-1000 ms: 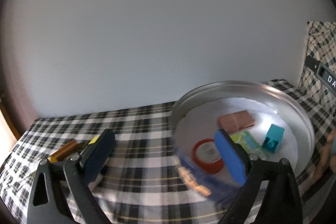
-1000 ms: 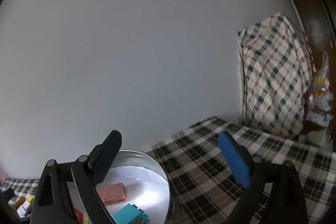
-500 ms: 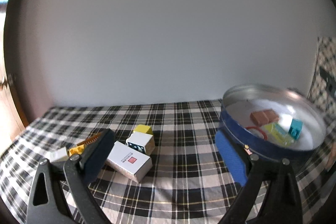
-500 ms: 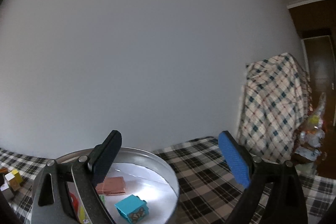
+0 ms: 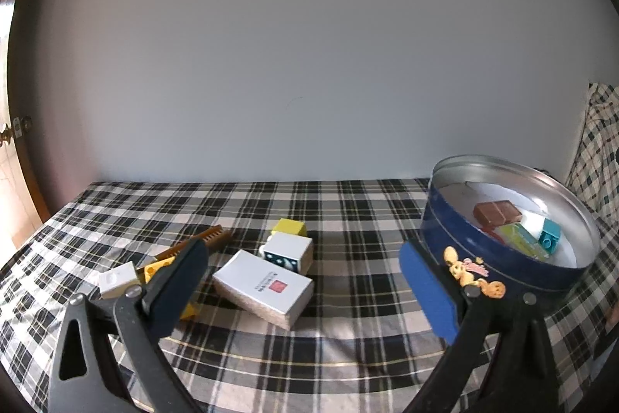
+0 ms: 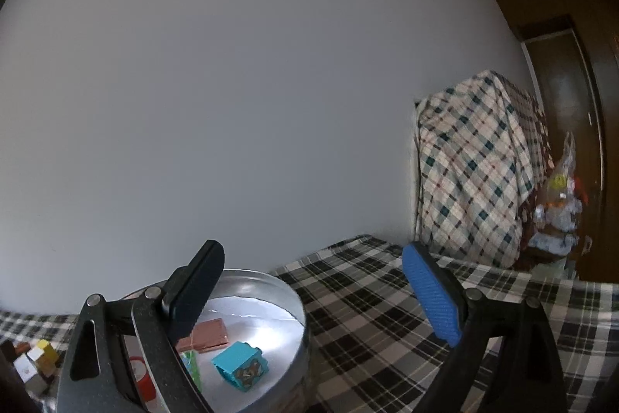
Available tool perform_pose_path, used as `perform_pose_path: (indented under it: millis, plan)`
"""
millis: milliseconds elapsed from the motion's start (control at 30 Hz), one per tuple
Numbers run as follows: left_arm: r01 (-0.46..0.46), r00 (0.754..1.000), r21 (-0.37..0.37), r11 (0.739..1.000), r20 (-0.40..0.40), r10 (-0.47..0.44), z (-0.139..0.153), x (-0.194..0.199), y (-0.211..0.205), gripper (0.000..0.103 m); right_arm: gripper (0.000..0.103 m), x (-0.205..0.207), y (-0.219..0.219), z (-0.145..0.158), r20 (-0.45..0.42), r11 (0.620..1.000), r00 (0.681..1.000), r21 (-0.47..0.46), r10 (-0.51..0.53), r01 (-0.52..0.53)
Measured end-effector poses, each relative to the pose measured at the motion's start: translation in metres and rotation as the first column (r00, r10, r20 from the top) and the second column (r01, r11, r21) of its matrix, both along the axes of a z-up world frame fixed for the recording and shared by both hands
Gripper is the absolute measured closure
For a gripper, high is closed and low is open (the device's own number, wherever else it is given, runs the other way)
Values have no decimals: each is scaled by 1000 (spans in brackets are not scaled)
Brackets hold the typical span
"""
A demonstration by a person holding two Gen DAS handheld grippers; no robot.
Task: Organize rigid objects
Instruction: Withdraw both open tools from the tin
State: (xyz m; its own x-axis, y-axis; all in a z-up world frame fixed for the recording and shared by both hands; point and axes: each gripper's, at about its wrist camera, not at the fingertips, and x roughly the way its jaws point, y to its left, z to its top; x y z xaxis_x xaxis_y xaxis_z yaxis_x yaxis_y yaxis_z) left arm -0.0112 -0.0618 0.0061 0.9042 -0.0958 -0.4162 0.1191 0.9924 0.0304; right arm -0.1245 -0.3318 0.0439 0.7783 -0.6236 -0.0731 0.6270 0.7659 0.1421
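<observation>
A round blue tin (image 5: 499,258) stands at the right on the plaid cloth; it holds a brown block (image 5: 497,212), a teal brick (image 5: 549,240) and a green card. It also shows in the right wrist view (image 6: 286,300). Loose on the cloth at the left lie a white box (image 5: 263,287), a white cube (image 5: 288,252), a yellow cube (image 5: 290,228), a white brick (image 5: 118,279), a yellow brick and a brown comb (image 5: 201,239). My left gripper (image 5: 305,287) is open and empty above the cloth near the white box. My right gripper (image 6: 313,300) is open and empty above the tin's right rim.
The plaid cloth (image 5: 348,211) runs back to a plain white wall. A plaid-covered object (image 6: 476,173) stands at the far right, with a wooden door and a plastic bag (image 6: 557,211) beyond it.
The left gripper has pulled back from above the tin and swung left, bringing the loose objects into view. The right gripper has shifted slightly over the tin. Both have stayed open.
</observation>
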Motion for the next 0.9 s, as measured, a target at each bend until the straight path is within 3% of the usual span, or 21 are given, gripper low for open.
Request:
perform_pose_path:
  millis: [133, 433, 700, 900]
  plan:
    - [-12, 1000, 7, 1000, 1, 12, -1, 1, 10, 3, 8, 1, 17, 0, -17, 999, 1000, -26, 26, -27]
    - [-37, 999, 8, 999, -15, 37, -4, 7, 29, 3, 8, 19, 58, -3, -40, 989, 988, 18, 148, -148]
    - [-68, 997, -10, 998, -48, 68, -7, 16, 59, 3, 8, 46, 114, -6, -86, 961, 957, 15, 277, -276]
    - [-119, 988, -42, 992, -100, 114, -10, 27, 95, 3, 8, 70, 151, -12, -131, 926, 917, 67, 377, -371]
